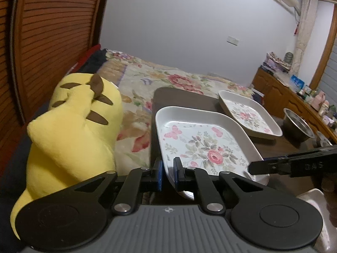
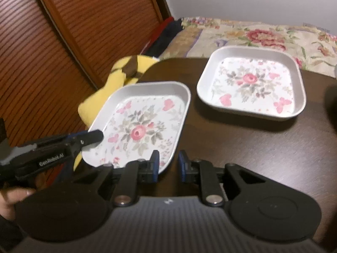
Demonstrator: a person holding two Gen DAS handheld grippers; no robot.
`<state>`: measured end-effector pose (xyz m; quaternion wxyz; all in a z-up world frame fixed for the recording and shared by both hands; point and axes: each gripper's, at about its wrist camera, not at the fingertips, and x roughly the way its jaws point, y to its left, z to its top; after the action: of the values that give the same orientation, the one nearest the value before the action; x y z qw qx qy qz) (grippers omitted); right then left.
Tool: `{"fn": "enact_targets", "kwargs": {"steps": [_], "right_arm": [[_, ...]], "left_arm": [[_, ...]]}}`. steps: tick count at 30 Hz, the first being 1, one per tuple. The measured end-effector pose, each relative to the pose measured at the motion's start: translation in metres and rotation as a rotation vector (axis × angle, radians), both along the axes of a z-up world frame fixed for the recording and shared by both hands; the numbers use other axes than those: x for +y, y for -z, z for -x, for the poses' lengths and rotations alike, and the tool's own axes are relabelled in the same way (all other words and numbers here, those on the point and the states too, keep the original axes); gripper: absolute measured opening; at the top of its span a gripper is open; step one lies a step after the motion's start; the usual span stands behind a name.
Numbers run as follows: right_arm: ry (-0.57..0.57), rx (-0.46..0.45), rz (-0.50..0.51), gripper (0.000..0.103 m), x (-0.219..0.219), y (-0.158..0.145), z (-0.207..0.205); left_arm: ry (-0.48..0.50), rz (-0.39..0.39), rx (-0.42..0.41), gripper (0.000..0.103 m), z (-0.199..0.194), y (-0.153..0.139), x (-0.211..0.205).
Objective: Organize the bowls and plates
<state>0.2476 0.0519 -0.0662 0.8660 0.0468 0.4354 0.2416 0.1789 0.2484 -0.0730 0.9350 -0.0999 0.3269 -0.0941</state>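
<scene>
The dark wooden table [image 2: 242, 143] stands against a bed with a floral blanket [image 1: 168, 78], and a yellow plush toy [image 1: 73, 126] lies just past its left edge. Two square floral plates sit on it. The near plate [image 2: 143, 118] lies at the table's front left corner, with its left rim out over the edge. The far plate [image 2: 252, 82] sits apart from it towards the bed, with bare tabletop between them. A steel bowl [image 1: 297, 126] stands further right.

The left gripper [image 1: 167, 174] tilts downward, its jaws clamped on the near plate's left rim. The right gripper [image 2: 168, 166] angles down at that plate's front right corner. Its jaws straddle the rim, but whether the pads press on it I cannot tell.
</scene>
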Motion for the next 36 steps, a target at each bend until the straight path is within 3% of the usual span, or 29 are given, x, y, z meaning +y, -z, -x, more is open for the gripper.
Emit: {"fn": "enact_targets", "kwargs": {"steps": [4,19,29,36], "right_arm": [[0.005,-0.016,0.033,0.014,0.002,-0.001,0.002],[0.031,-0.041,-0.053,0.013,-0.059,-0.037,0.047],[0.063,-0.070,-0.011,0.013,-0.098,-0.051,0.083],[0.058,-0.067,-0.028,0.013,-0.111,-0.046,0.099]], "left_arm": [[0.005,0.015,0.000,0.011,0.008,-0.001,0.000],[0.084,0.039,-0.089,0.013,0.065,-0.052,-0.053],[0.135,0.092,-0.099,0.013,0.090,-0.050,-0.084],[0.145,0.064,-0.116,0.013,0.110,-0.055,-0.092]]}}
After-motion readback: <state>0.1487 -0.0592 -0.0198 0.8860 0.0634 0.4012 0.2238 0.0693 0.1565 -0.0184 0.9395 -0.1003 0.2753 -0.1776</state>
